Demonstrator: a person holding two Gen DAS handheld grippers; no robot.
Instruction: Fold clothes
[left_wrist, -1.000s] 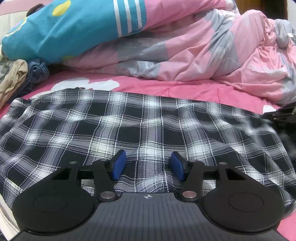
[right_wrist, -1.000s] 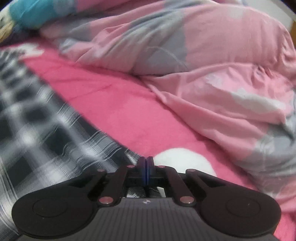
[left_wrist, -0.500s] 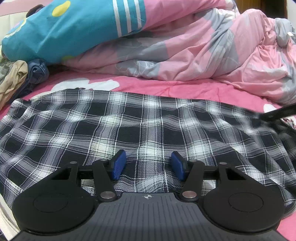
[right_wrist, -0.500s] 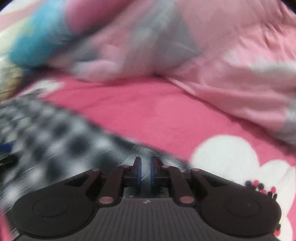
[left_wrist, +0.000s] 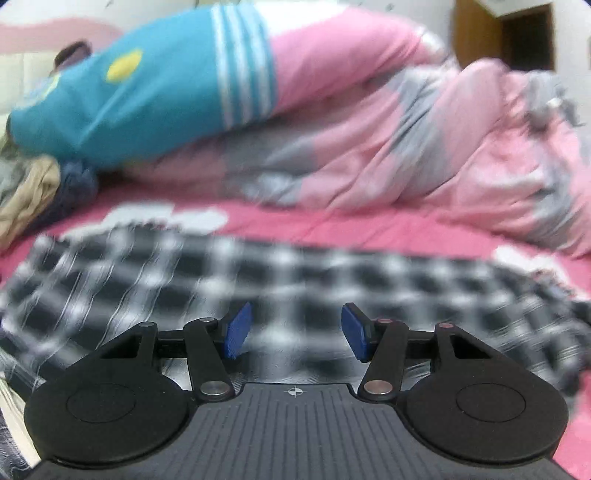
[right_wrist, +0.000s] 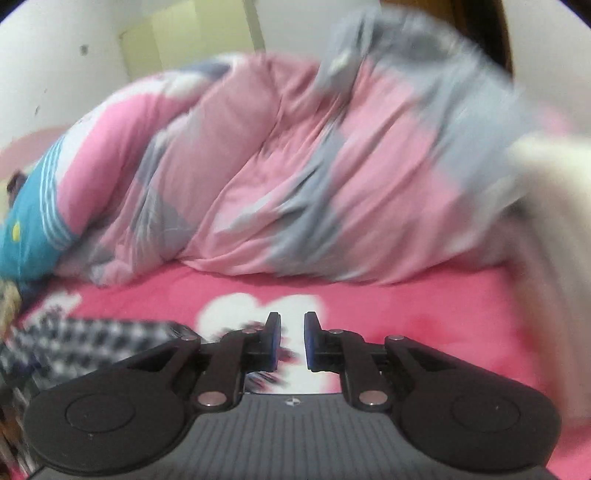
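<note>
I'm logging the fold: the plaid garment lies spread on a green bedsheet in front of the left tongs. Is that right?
Not quite. The left wrist view shows the plaid garment spread in front of the left tongs, but the bedsheet under it is pink, not green.

Left wrist view looked low, close over plaid garment (left_wrist: 295, 280) toward quilt (left_wrist: 424, 147). Right wrist view faced same quilt across pink sheet (right_wrist: 406, 295); garment at left edge.

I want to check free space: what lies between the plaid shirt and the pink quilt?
Only bare pink sheet with a white print separates the plaid shirt from the quilt, in the left wrist view.
</note>
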